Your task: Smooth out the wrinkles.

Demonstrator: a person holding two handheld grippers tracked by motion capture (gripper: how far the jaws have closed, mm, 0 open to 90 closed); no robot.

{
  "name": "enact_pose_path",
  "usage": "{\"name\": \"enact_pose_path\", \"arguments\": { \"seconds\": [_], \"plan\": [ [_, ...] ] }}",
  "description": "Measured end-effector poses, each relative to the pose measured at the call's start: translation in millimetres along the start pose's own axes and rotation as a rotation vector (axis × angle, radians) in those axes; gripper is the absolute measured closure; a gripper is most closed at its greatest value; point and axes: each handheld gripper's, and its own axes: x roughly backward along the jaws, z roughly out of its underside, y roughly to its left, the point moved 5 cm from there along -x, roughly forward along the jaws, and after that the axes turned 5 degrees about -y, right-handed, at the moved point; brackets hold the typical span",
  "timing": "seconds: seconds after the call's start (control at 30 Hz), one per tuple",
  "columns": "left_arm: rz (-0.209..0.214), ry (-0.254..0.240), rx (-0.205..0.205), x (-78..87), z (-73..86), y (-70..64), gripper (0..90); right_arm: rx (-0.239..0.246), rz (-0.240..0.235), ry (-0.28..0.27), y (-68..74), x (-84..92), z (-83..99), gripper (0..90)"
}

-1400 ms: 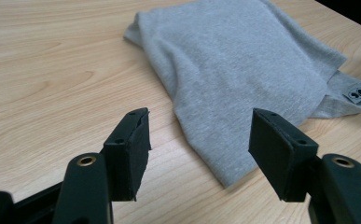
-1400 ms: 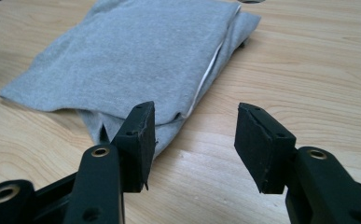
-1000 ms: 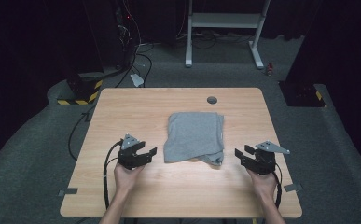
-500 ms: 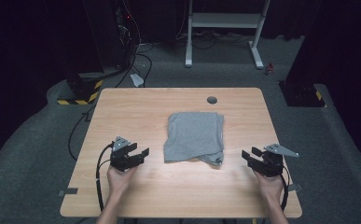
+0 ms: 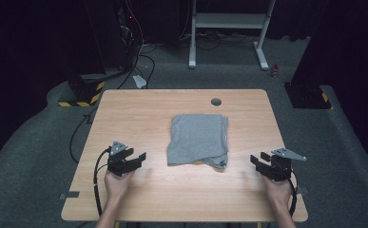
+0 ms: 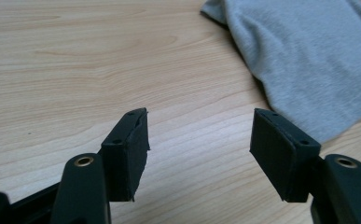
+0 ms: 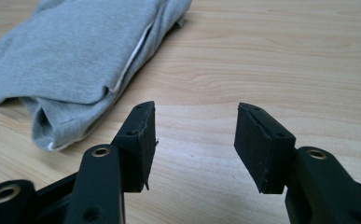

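A folded grey cloth [image 5: 198, 139] lies flat in the middle of the wooden table [image 5: 139, 109]. My left gripper [image 5: 135, 158] rests low over the table to the left of the cloth, open with bare wood between its jaws. In the left gripper view [image 6: 199, 140] the cloth [image 6: 308, 56] lies ahead at the upper right. My right gripper [image 5: 259, 160] sits to the right of the cloth near the table's right edge, open and holding nothing. Seen from the right gripper view [image 7: 194, 137], the cloth's folded corner [image 7: 75, 60] lies ahead to the left.
A round cable hole [image 5: 216, 101] is set in the table near its far edge. Beyond the table stand a white metal frame [image 5: 229, 23] and dark equipment with cables [image 5: 134, 57] on the grey floor. A yellow-black striped base [image 5: 79, 97] sits at the far left.
Both hands have drawn back toward the table's near edge and outward, away from the cloth. The cloth has not moved.
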Motion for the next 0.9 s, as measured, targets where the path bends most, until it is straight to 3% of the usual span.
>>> {"name": "enact_pose_path", "arguments": {
  "seconds": [0.07,0.2,0.57,0.9],
  "plan": [
    [-0.014,0.009,-0.001,-1.1,2.3,2.6,37.0,-0.006,0.007,0.011,-2.5,-1.6,2.3,47.9],
    [-0.084,0.055,-0.069,-5.5,8.3,7.3,37.0,-0.002,0.021,0.034,-5.2,-6.4,6.3,48.0],
    [-0.126,0.043,-0.019,-10.0,11.6,18.0,37.1,0.023,0.066,0.076,-11.0,-16.7,10.6,47.9],
    [-0.15,0.078,-0.039,-19.3,20.2,19.2,36.9,0.026,0.094,0.111,-13.4,-25.7,15.3,47.0]
  ]
}}
